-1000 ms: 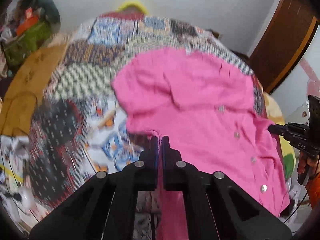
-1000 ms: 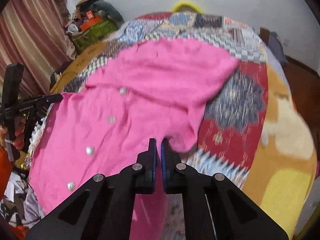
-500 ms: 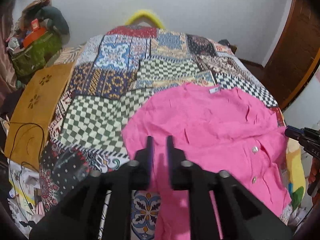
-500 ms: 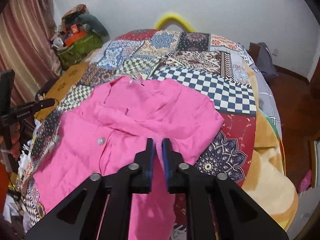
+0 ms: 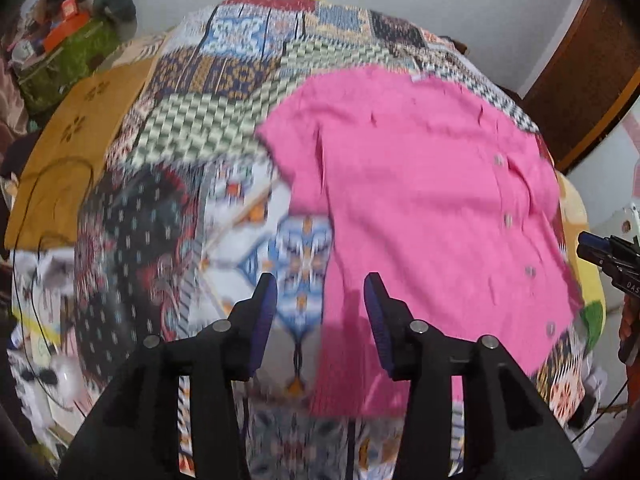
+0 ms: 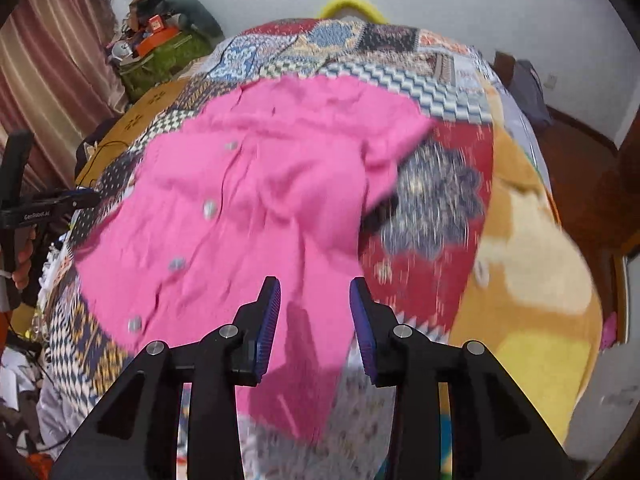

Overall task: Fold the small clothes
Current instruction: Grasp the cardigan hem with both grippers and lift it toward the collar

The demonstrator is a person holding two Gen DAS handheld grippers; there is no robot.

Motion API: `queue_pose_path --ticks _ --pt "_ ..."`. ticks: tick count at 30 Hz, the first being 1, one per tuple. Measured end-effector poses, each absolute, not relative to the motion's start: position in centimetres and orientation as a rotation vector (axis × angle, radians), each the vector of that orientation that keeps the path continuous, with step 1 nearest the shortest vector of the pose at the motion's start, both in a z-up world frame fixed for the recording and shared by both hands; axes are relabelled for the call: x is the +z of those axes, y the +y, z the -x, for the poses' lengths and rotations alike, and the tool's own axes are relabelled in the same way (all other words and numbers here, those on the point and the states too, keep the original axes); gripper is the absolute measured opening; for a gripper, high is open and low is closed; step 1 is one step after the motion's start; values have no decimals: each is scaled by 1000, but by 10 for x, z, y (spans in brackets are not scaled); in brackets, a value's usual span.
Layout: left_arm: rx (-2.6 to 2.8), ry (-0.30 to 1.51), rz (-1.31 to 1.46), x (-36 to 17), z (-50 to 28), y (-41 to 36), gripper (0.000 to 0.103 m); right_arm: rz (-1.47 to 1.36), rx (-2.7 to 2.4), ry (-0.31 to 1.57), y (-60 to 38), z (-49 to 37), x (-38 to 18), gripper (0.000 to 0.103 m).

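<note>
A pink buttoned shirt [image 5: 420,200] lies spread, front up, on a patchwork bedspread [image 5: 208,128]. It also shows in the right wrist view [image 6: 248,208]. My left gripper [image 5: 320,300] is open and empty above the shirt's near left hem. My right gripper [image 6: 316,300] is open and empty above the shirt's near right hem. The right gripper's tip shows at the left wrist view's right edge [image 5: 600,252], and the left gripper shows at the right wrist view's left edge [image 6: 52,204]. Both views are motion-blurred.
A brown cloth with a black cable [image 5: 68,148] lies along the bed's left side. A cluttered green bag [image 6: 160,56] stands at the far left. A wooden door [image 5: 580,80] is on the right. An orange-yellow blanket [image 6: 532,260] covers the bed's right side.
Both grippers were shut on the shirt's hem corners; they have let go and now stand open. The shirt has dropped flat on the bed and both views have shifted.
</note>
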State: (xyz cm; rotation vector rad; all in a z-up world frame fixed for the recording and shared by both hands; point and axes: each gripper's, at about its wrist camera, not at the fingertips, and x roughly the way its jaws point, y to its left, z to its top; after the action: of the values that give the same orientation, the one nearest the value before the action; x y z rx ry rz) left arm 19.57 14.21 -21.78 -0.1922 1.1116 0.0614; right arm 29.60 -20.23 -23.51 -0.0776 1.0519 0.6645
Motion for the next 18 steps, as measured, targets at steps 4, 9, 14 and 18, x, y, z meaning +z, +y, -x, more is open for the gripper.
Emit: queue_pose_path --ticks 4,9,14,18 --pt "47 1157 233 -232 -175 140 51 35 653 1100 -214 -280 -251 33" --pt "44 1152 261 -240 -163 132 51 -36 658 1163 -219 -271 -270 33" --pt "-25 1162 281 -237 -164 130 19 -59 707 1166 -215 -264 -268 12" --pt "-12 1134 249 -228 -161 125 8 -21 719 1130 -211 -261 -259 7"
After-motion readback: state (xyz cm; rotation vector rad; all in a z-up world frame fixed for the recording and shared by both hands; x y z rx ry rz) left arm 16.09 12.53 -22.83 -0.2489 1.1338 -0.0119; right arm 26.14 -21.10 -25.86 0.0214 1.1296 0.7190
